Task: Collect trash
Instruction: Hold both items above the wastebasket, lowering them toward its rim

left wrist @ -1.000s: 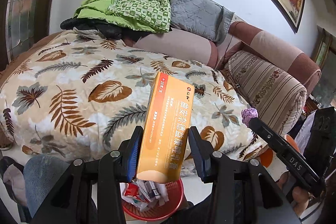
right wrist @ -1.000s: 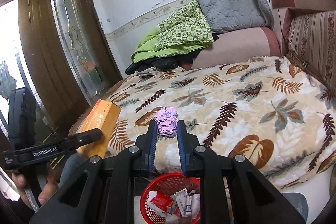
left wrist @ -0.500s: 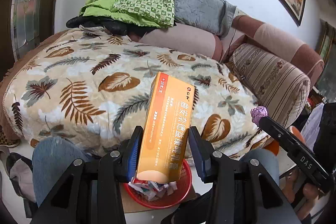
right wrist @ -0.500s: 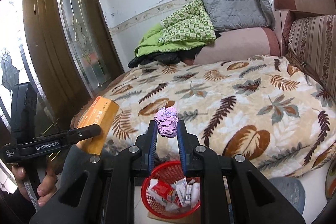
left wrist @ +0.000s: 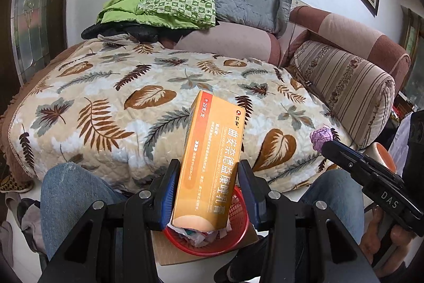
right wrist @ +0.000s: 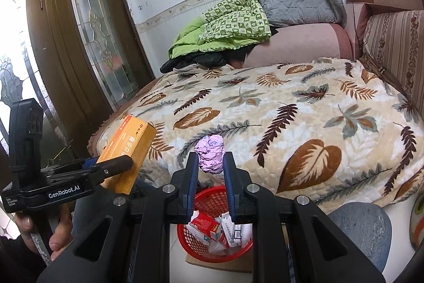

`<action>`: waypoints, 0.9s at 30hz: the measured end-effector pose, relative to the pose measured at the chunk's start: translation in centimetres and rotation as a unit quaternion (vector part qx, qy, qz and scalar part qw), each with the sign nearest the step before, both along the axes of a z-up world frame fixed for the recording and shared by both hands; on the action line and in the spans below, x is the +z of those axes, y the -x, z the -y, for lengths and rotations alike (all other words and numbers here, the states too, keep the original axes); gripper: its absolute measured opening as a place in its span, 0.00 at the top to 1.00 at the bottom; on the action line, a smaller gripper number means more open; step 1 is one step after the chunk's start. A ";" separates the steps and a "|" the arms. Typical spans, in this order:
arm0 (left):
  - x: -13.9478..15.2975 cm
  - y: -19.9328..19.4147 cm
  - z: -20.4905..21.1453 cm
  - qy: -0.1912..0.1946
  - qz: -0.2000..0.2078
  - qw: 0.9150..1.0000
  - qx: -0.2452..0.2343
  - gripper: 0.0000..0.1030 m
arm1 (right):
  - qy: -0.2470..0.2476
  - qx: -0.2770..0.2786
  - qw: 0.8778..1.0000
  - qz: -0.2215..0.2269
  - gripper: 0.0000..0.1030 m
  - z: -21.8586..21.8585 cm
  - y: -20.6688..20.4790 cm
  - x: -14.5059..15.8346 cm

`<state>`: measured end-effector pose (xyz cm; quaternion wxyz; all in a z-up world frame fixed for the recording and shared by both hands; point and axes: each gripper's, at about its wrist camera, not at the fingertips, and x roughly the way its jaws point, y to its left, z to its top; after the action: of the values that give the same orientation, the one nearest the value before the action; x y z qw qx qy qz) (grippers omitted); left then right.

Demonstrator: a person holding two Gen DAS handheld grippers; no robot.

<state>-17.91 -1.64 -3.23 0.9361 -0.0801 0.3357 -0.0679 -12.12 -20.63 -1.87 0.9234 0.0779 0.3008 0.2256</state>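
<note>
My left gripper (left wrist: 208, 171) is shut on a tall orange medicine box (left wrist: 212, 161), held upright above a red mesh basket (left wrist: 239, 235) of paper trash on the floor. The box also shows in the right wrist view (right wrist: 129, 147). My right gripper (right wrist: 210, 163) is shut on a crumpled purple paper ball (right wrist: 210, 157), held above the same red basket (right wrist: 185, 235). The ball also shows in the left wrist view (left wrist: 322, 137), right of the box.
A sofa bed with a leaf-print blanket (left wrist: 132, 97) lies just beyond the basket. Green and grey bedding (left wrist: 172, 1) is piled at its back. A striped sofa arm (left wrist: 344, 81) is at the right. The person's jeans-clad knees (left wrist: 69, 190) flank the basket. A glass-panelled wooden door (right wrist: 66, 44) stands left.
Both grippers have pulled back and risen a little from the bed with their loads. More of the red basket and the person's knees now show beneath them.
</note>
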 end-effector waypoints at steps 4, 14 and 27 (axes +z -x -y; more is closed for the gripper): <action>-0.3 0.1 0.1 -0.001 -0.004 1.000 -0.001 0.55 | 0.001 0.001 1.000 -0.003 0.82 -0.2 0.1 -0.2; -0.8 0.0 0.3 -0.001 -0.014 1.000 -0.002 0.55 | 0.007 0.005 1.000 -0.013 0.82 -0.6 -0.1 -0.8; -1.9 -0.3 0.1 -0.003 -0.032 0.999 -0.005 0.55 | 0.007 0.011 1.000 -0.029 0.82 -1.0 -0.4 -1.9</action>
<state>-17.59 -1.78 -5.17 0.9248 -0.0782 0.3659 -0.0690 -11.69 -19.59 -3.78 0.9124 0.0744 0.3295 0.2314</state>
